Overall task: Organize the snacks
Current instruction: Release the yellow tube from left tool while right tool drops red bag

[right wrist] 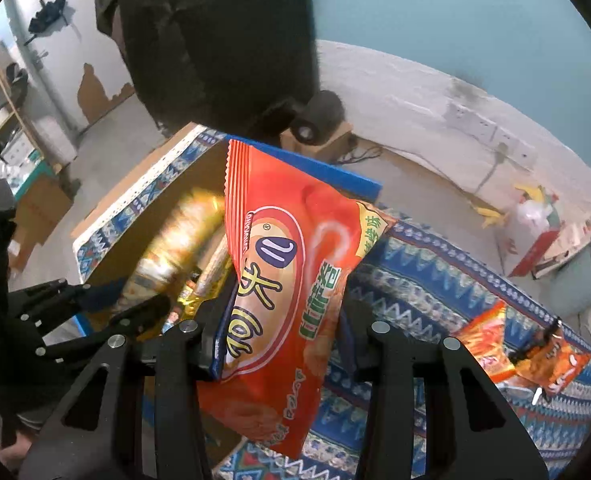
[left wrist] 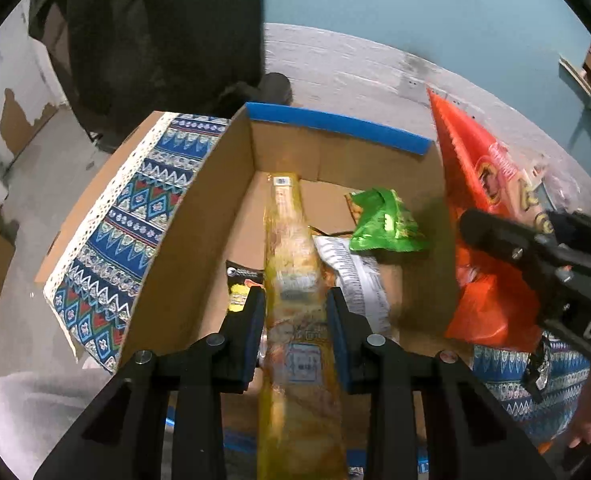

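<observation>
My left gripper (left wrist: 296, 316) is shut on a long yellow snack pack (left wrist: 291, 248) and holds it over the open cardboard box (left wrist: 199, 216). In the box lie a green packet (left wrist: 383, 222), a white packet (left wrist: 355, 276) and a dark packet (left wrist: 241, 284). My right gripper (right wrist: 281, 344) is shut on a big orange chip bag (right wrist: 283, 276), held upright beside the box's right wall; the bag also shows in the left wrist view (left wrist: 483, 208). The left gripper (right wrist: 107, 300) with the yellow pack (right wrist: 179, 236) shows in the right wrist view.
The box has a blue-taped rim (left wrist: 335, 124) and stands on a blue patterned cloth (right wrist: 435, 288). Two orange snack packets (right wrist: 523, 352) lie on the cloth at right. A dark figure (right wrist: 215, 40) stands behind the box. Wall sockets and cables (right wrist: 491, 136) run along the floor.
</observation>
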Tool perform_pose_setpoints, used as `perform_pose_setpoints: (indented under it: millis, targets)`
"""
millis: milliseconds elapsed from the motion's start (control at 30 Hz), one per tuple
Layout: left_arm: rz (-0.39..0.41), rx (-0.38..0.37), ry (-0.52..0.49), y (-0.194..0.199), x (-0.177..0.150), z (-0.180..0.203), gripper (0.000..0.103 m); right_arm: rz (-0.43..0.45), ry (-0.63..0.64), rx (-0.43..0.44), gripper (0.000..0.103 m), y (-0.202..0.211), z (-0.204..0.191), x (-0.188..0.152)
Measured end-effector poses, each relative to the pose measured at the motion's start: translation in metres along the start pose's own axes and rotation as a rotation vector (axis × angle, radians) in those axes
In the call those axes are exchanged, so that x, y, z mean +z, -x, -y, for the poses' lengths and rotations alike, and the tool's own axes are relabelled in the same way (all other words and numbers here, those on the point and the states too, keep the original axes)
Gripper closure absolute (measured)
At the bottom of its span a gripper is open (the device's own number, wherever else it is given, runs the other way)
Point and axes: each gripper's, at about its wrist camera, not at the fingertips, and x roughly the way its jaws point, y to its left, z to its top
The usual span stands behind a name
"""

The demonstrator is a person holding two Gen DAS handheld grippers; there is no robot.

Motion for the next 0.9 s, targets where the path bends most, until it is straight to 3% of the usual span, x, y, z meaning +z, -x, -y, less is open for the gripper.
perform_pose_setpoints:
  millis: [267, 333, 400, 700, 900]
  targets:
    - [0.012, 0.015, 0.039, 0.005, 0.003, -0.013, 0.068, -0.024, 0.017, 0.045, 0.06, -0.016, -0.012, 0.006]
    - [0.012, 0.019, 0.045, 0.005, 0.003, -0.014, 0.06, -0.026, 0.013, 0.065, 0.053, -0.018, -0.014, 0.008]
    - [0.015, 0.023, 0.048, 0.006, 0.002, -0.015, 0.059, -0.029, 0.005, 0.068, 0.049, -0.02, -0.014, 0.01]
    - [0.027, 0.011, 0.018, 0.012, 0.004, 0.002, 0.05, -0.004, -0.037, 0.019, 0.03, -0.001, -0.002, 0.005]
    - [0.037, -0.007, -0.036, 0.018, 0.003, 0.027, 0.046, 0.008, -0.032, -0.045, 0.03, 0.018, 0.014, -0.006]
